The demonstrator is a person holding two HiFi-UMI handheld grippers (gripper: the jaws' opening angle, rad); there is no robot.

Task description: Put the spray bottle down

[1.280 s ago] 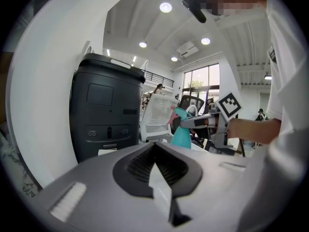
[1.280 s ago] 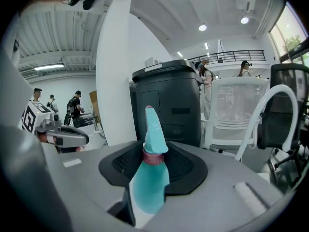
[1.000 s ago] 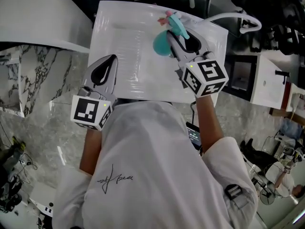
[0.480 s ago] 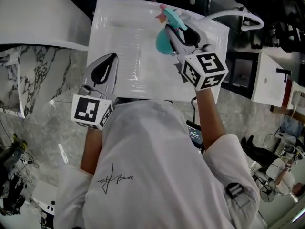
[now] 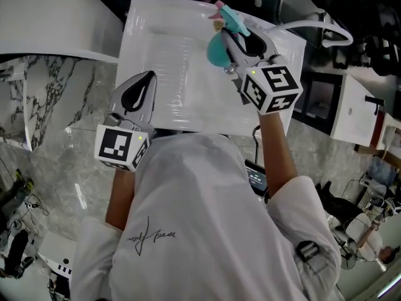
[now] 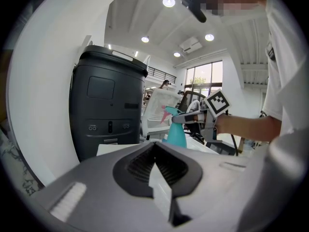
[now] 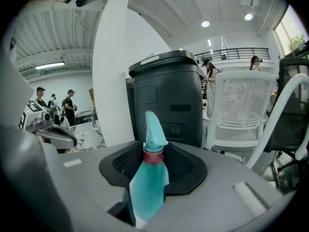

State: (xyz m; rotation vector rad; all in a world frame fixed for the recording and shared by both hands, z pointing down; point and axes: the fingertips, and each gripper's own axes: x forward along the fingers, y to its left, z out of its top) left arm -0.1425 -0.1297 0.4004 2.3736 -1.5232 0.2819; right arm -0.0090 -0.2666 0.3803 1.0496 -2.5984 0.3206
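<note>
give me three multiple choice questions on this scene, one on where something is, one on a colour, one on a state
1. Where is the spray bottle?
A) between the right gripper's jaws
B) in a sink
C) in a drawer

2. What colour is the bottle's body?
A) yellow
B) teal
C) black

3. How does the bottle stand?
A) upside down
B) on its side
C) upright

Answers:
1 A: the right gripper view shows its jaws clamped on the bottle.
2 B: the body is teal under a pink collar.
3 C: its nozzle is on top in the left gripper view.
</note>
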